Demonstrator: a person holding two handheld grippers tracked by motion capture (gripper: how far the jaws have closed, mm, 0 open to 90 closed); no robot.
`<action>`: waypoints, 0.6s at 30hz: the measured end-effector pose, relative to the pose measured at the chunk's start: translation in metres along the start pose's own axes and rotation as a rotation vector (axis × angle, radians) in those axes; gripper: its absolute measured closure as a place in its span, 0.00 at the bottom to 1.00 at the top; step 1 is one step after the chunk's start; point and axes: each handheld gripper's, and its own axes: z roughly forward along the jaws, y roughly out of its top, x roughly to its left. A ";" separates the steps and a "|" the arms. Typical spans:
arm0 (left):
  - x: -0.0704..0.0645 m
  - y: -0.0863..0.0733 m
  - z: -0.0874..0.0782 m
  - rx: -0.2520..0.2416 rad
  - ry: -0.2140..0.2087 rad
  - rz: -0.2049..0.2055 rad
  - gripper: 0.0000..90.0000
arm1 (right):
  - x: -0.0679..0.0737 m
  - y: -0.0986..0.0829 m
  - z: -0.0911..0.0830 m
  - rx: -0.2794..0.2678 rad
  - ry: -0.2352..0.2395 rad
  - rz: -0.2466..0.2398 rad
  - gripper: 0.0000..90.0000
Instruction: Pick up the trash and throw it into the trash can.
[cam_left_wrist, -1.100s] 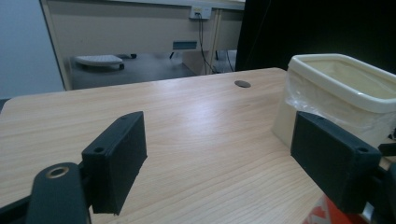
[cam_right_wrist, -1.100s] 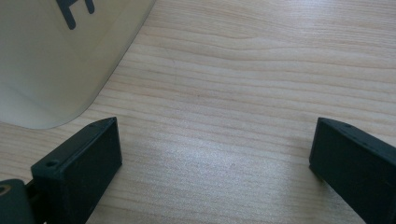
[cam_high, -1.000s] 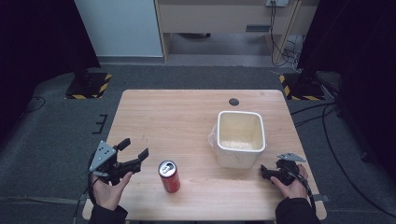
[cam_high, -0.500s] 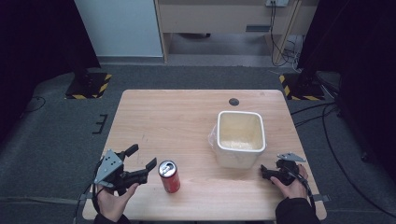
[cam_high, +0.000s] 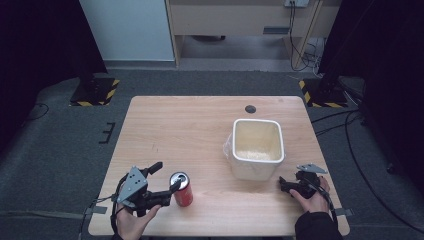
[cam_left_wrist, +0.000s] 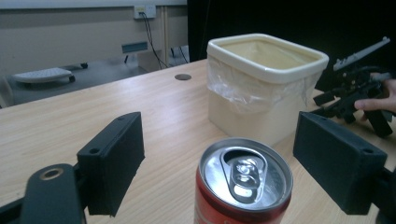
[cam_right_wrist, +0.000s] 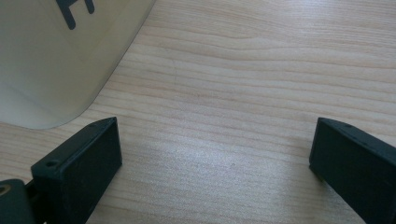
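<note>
Since the earlier frames, when it stood well to the left of the red can (cam_high: 181, 189), the left gripper (cam_high: 167, 181) has advanced rightward along the near edge of the table (cam_high: 190, 130) until its jaws flank the can. Seen in the left gripper view, the can (cam_left_wrist: 243, 184) stands upright between the two jaws, which are spread wide, with clear space on either side; no contact is evident. Position of the can is unchanged: near the front edge, left of the cream bin (cam_high: 257, 148), which carries a clear liner and stands apart from it. Meanwhile the right gripper (cam_high: 287, 185) has not moved, resting near the bin's front right corner with jaws wide and nothing between them. Judgement: approach is complete and the closing of the left jaws on the can is the step now due; the grasp itself is not yet made
</note>
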 end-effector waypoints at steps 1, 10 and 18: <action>-0.001 -0.001 0.001 0.006 -0.001 0.002 0.18 | 0.000 0.000 0.000 -0.001 -0.001 -0.001 0.03; -0.005 -0.008 0.008 0.038 -0.015 0.005 0.18 | 0.000 0.000 0.000 -0.001 0.000 -0.001 0.03; -0.008 -0.018 0.018 0.089 -0.027 0.012 0.18 | 0.000 0.000 0.000 -0.001 0.000 -0.001 0.03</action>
